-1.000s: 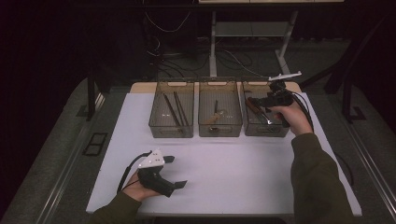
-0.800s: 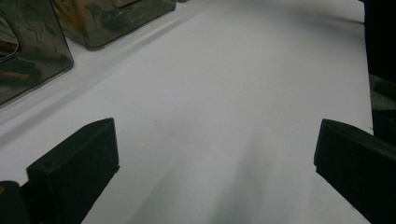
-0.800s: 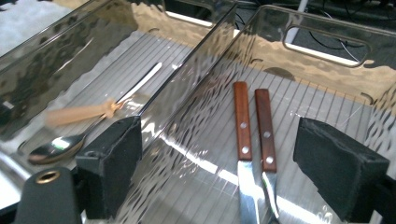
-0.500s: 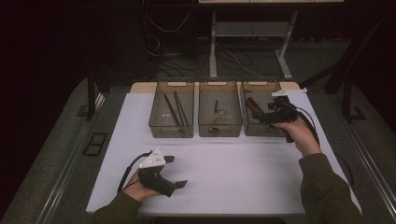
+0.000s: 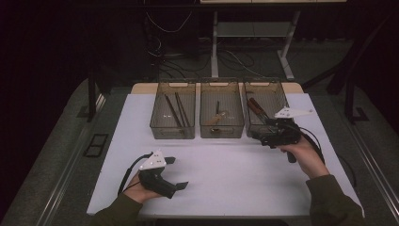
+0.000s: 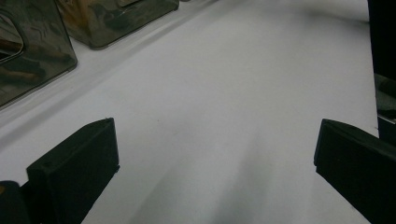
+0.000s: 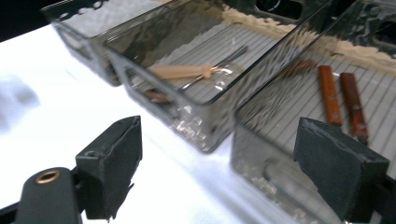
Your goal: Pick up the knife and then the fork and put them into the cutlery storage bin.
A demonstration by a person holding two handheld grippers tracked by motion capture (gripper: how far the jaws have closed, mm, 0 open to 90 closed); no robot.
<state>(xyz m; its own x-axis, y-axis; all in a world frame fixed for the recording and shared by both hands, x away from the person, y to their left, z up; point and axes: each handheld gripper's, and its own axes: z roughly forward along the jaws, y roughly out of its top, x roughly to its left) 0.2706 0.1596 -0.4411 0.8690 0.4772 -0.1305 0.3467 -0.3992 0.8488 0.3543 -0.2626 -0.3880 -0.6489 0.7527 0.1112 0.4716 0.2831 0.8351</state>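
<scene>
Fingers spread and empty, the right gripper [image 5: 264,134] hovers at the right-hand bin [image 5: 281,93], its wooden-handled knives [image 7: 343,100] lying lengthwise just ahead.

Room: we see it dim from the high view, nearly black beyond the table [image 5: 226,179]; its white top alone is lit
Glare: the table's surface burns out white in the right gripper view
Reflections: the bins' clear walls [image 7: 205,126] ripple and warp
Blur: near jaws soft; slight smear
Shadows: faint, soft-edged in the left gripper view
</scene>
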